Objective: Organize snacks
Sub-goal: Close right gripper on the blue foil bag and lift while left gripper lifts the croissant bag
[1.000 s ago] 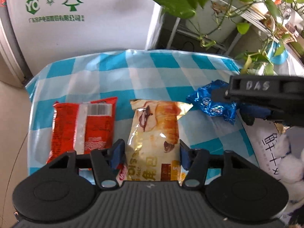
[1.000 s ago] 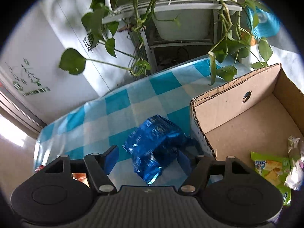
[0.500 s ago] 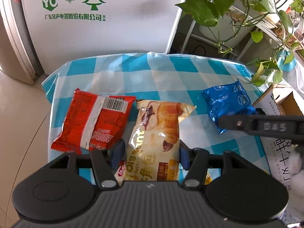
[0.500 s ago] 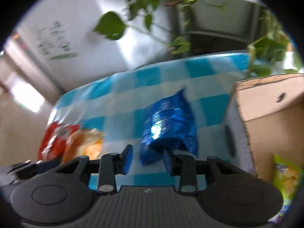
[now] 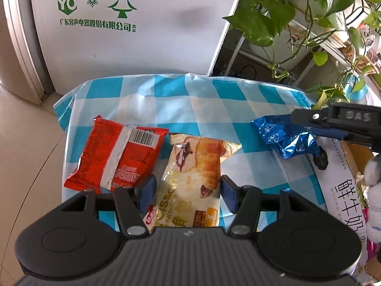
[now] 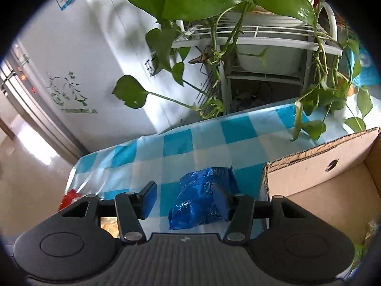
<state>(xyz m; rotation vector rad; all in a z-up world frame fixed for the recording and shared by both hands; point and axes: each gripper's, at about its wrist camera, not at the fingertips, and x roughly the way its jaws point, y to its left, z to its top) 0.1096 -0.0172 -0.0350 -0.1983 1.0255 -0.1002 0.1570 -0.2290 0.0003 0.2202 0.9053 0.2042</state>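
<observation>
We are mid-way through clearing loose snacks into the cardboard box (image 6: 309, 164), and the step in hand is the blue packet (image 6: 202, 190), which lies on the checked cloth (image 5: 214, 100) just outside the box's near wall. The right gripper (image 6: 184, 197) straddles it with jaws that have just been opening: one pad meets the foil on the box side, the other stands clear, so nothing is clenched yet. We should centre the packet, pinch its thick middle rather than a crimped end, then lift above the box's wall before crossing. The left gripper (image 5: 188, 190) flanks the croissant packet (image 5: 197, 166), further from the box; we cannot tell whether its pads press or only frame it. The red packet (image 5: 114, 157) lies furthest from the box, near the cloth's edge. Trailing vines (image 6: 309, 109) hang over the box's far corner; the near side is open.
</observation>
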